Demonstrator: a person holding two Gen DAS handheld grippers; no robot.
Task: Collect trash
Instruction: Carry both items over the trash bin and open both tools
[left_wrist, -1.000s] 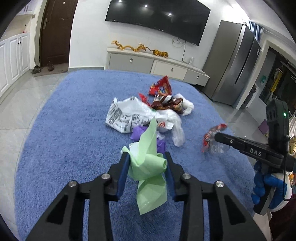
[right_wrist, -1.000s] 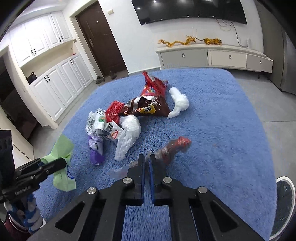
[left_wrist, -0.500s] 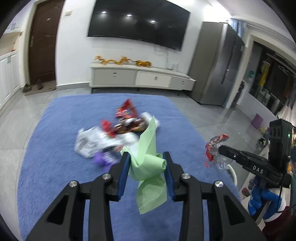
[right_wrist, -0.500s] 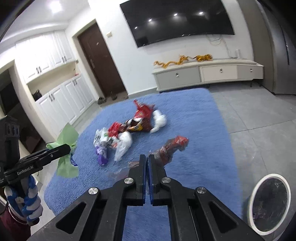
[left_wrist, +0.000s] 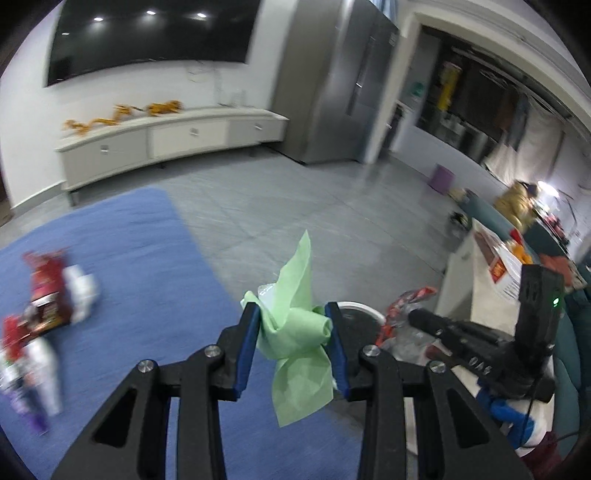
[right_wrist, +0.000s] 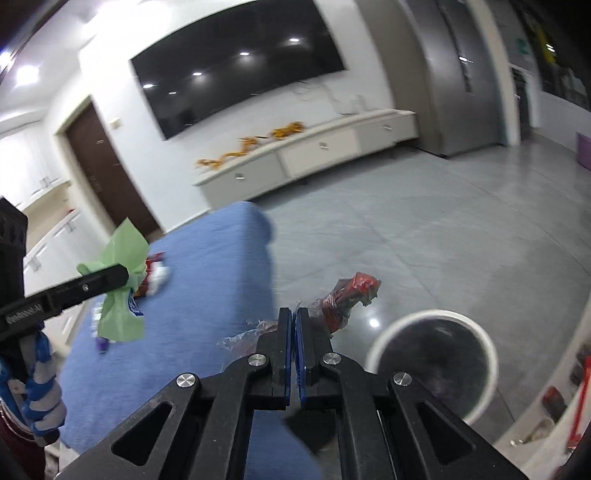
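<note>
My left gripper (left_wrist: 291, 317) is shut on a crumpled light green bag (left_wrist: 297, 332), which hangs between its blue pads above the rug's edge. My right gripper (right_wrist: 293, 314) is shut on a clear and red plastic wrapper (right_wrist: 345, 295) that sticks out ahead of its fingers. A round bin with a white rim (right_wrist: 432, 354) and dark inside stands on the grey floor, to the right of the right gripper. In the left wrist view the bin's rim (left_wrist: 360, 306) shows just behind the green bag. The rest of the trash pile (left_wrist: 48, 295) lies blurred on the blue rug at the left.
The blue rug (left_wrist: 129, 258) ends beside grey floor tiles (right_wrist: 424, 229). A long white cabinet (left_wrist: 166, 136), a wall television and a steel fridge (left_wrist: 332, 85) line the far wall. A white counter with boxes (left_wrist: 495, 266) stands at the right. A gloved hand (right_wrist: 37, 384) holds the left gripper.
Both grippers have swung right, away from the trash pile and off the rug, each still holding its piece. The bin has come much closer, and the fridge side of the room fills the views.
</note>
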